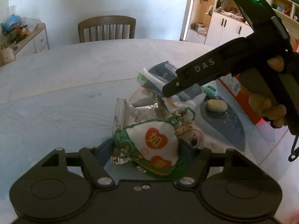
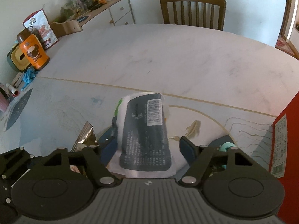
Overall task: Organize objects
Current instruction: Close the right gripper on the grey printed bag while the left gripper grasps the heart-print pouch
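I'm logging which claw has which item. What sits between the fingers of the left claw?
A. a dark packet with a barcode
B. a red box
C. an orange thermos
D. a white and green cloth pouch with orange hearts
D: in the left wrist view the cloth pouch fills the gap between the fingers of the left claw, while the dark barcode packet sits in the right claw.

Probably a home dining room: table (image 2: 168,56), wooden chair (image 2: 192,9), cluttered cabinets (image 1: 224,26).

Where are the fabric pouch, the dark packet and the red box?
fabric pouch (image 1: 149,145), left wrist view, white face with orange hearts.
dark packet (image 2: 145,136), right wrist view, middle of printed back.
red box (image 2: 291,130), right wrist view, red side panel.
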The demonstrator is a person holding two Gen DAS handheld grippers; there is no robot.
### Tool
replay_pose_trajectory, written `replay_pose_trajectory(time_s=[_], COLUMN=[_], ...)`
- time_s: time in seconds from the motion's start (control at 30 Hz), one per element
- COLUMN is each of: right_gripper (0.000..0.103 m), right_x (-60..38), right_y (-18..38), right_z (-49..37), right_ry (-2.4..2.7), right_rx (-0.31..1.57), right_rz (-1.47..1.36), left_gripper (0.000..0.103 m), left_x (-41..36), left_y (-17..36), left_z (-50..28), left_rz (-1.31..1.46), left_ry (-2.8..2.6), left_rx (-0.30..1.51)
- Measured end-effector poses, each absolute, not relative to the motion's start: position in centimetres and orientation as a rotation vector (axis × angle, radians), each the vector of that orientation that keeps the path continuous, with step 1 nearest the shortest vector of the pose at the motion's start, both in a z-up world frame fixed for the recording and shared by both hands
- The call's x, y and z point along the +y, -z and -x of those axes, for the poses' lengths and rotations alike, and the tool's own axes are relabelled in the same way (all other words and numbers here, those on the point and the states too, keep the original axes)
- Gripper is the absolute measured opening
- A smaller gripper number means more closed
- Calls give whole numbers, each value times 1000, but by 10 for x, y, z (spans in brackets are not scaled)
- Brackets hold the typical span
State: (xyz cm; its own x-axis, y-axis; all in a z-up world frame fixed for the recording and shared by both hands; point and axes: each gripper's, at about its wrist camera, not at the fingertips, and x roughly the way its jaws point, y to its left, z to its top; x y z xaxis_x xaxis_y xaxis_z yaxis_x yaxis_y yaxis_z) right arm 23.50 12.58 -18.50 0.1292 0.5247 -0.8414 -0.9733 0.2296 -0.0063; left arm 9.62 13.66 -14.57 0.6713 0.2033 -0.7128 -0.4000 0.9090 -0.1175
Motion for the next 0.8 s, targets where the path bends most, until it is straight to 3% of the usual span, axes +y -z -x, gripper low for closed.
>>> replay_pose_trajectory(time_s=[0.23,0.43,0.47,0.8], right_gripper=[49,20,11,10], right_x=[124,121,120,100], right_y=[184,180,179,150], right_z=[-234,-233,-232,-231], right_ry=[-1221,-1227,-1223,-1238], right_rx=[837,821,815,775], right_rz=[670,675,677,580], left_gripper=[68,66,65,65], left_x=[139,140,140,137], left_y=[143,141,140,110], left_z=[-97,-99,-99,-94], left_rz=[284,268,277,306], left_ry=[-351,-368,-368,-382], left_rx=[766,784,782,753])
